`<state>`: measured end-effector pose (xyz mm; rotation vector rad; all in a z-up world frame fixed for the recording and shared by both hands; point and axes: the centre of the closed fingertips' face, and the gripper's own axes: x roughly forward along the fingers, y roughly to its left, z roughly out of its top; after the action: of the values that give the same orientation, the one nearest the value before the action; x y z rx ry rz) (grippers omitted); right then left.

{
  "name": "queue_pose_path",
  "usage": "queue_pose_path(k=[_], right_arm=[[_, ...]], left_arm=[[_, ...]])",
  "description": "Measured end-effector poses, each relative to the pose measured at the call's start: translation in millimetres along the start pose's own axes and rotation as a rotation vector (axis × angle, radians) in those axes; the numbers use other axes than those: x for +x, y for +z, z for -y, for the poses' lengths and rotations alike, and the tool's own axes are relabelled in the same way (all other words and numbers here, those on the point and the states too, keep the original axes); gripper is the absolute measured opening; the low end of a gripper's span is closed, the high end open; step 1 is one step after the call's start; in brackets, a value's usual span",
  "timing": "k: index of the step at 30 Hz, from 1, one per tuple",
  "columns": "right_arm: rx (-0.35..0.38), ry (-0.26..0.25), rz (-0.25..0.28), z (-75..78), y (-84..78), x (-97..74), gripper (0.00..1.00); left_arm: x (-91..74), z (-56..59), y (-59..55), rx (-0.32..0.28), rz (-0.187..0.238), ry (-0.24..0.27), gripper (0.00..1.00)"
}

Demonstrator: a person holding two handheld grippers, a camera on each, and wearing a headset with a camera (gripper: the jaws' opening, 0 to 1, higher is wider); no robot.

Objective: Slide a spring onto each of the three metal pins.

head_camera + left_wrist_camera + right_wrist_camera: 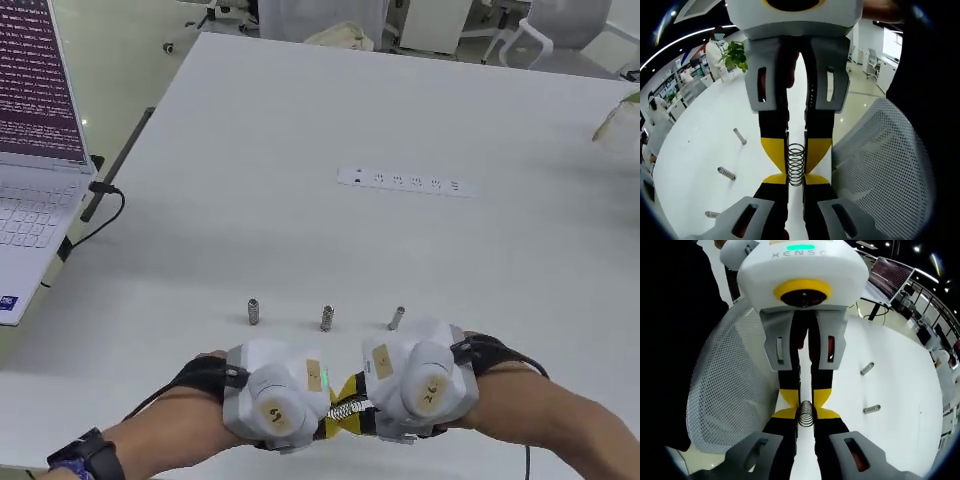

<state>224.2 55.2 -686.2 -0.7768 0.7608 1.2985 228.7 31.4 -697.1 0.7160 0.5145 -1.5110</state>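
Three short metal pins stand in a row on the white table (300, 130). The left pin (253, 311) and the middle pin (327, 318) each look ribbed, as if wearing a spring. The right pin (396, 318) looks bare and leans a little. Near the table's front edge my left gripper (330, 420) and right gripper (362, 405) meet tip to tip. A loose spring (796, 165) sits between their yellow-tipped jaws. In the left gripper view it runs lengthwise between both pairs of jaws. The spring (806, 413) appears almost end-on in the right gripper view. Both pairs of jaws look closed against it.
An open laptop (30, 150) stands at the table's left edge with a black cable (100, 215) beside it. A white power strip (405, 182) lies beyond the pins. A grey mesh chair (880, 165) is below the grippers, off the front edge.
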Motion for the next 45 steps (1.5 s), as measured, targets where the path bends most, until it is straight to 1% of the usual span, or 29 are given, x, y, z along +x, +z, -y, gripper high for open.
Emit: queue_pose_path(k=[6, 11, 13, 16, 18, 21, 24, 26, 30, 33, 39, 41, 43, 45], right_arm=[[-0.006, 0.001, -0.020, -0.4, -3.1, 1.9, 0.08], [0.010, 0.003, -0.015, -2.3, -6.9, 1.1, 0.08], [0.020, 0.002, -0.012, -3.0, -8.4, 0.4, 0.08], [0.027, 0.000, -0.023, -4.2, -14.6, -0.5, 0.08], [0.034, -0.004, -0.028, -4.0, -19.1, -1.6, 0.08], [0.063, -0.016, -0.027, -3.1, -26.4, -5.5, 0.08], [0.082, -0.027, -0.031, -1.7, -34.3, -9.0, 0.08], [0.095, -0.036, -0.036, -0.5, -39.5, -12.7, 0.08], [0.123, -0.055, -0.041, 3.2, -48.3, -20.2, 0.08], [0.136, -0.064, -0.044, 5.6, -53.3, -24.1, 0.08], [0.155, -0.081, -0.059, 11.0, -65.9, -31.5, 0.08], [0.160, -0.086, -0.065, 13.2, -69.5, -33.4, 0.08], [0.171, -0.092, -0.074, 16.3, -73.9, -34.4, 0.08], [0.178, -0.095, -0.081, 19.3, -78.4, -34.9, 0.08]], left_arm=[[3.1, 0.8, -2.6, 0.003, -0.004, 0.001, 0.02], [5.1, 3.1, -1.2, -0.002, 0.009, 0.003, 0.03], [5.7, 3.6, -0.4, -0.014, 0.015, 0.006, 0.03], [6.1, 2.9, 0.0, -0.026, 0.019, 0.013, 0.05], [5.5, 0.7, 0.3, -0.040, 0.023, 0.026, 0.08], [2.3, -4.1, 1.0, -0.079, 0.040, 0.044, 0.08], [0.1, -6.5, -1.1, -0.104, 0.047, 0.055, 0.10], [-1.8, -6.7, -2.9, -0.118, 0.047, 0.061, 0.12], [-6.9, -7.7, -5.9, -0.145, 0.055, 0.079, 0.12], [-10.3, -7.9, -11.6, -0.179, 0.060, 0.094, 0.13], [-17.1, -7.9, -20.3, -0.223, 0.063, 0.119, 0.14], [-20.5, -9.7, -22.6, -0.243, 0.067, 0.132, 0.14], [-23.8, -11.8, -24.8, -0.266, 0.074, 0.142, 0.17], [-27.1, -13.8, -27.2, -0.276, 0.076, 0.154, 0.17]])
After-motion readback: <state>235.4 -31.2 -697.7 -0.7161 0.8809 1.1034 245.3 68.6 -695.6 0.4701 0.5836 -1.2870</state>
